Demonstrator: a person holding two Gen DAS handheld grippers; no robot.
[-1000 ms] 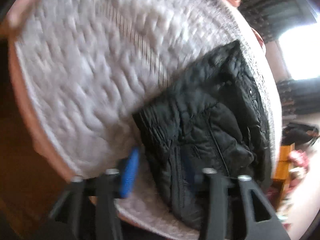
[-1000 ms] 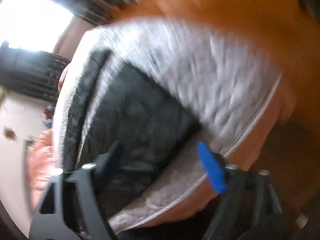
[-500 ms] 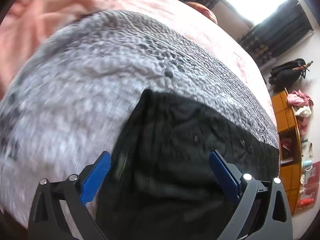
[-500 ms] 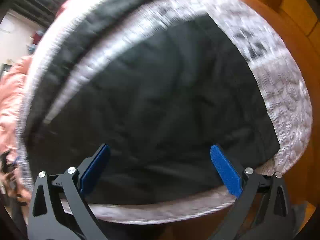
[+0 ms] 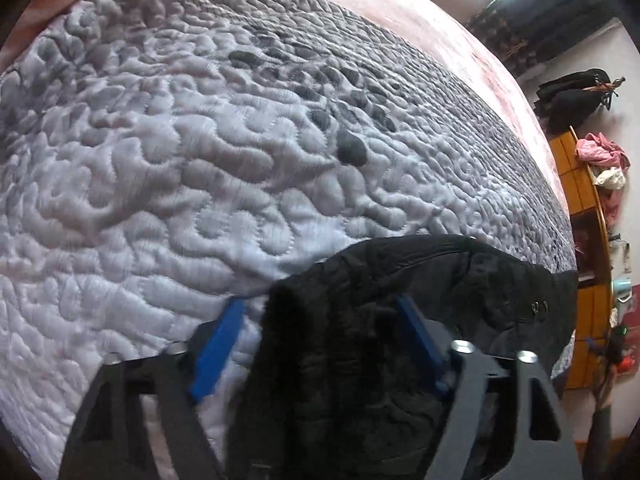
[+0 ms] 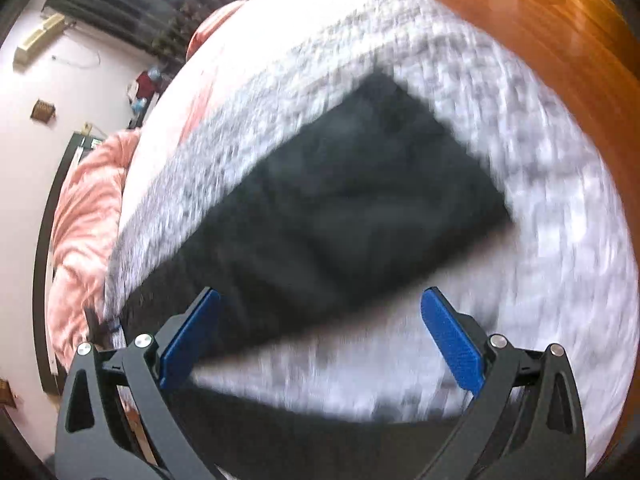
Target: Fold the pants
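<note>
Black pants (image 6: 352,208) are seen lying on a grey quilted bedspread (image 5: 200,160). A bunched fold of the fabric is enclosed between the half-parted fingers of the left gripper (image 5: 320,336); firm contact cannot be told. The right gripper (image 6: 320,336) is held wide open, grasping nothing, above the pants' near edge.

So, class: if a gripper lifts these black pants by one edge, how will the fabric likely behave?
Probably floppy: the black pants bunch in wrinkles between the left gripper fingers. Likely to drape and sag, since they lie flat against the quilt. Fairly thick, judging by the heaped folds.
</note>
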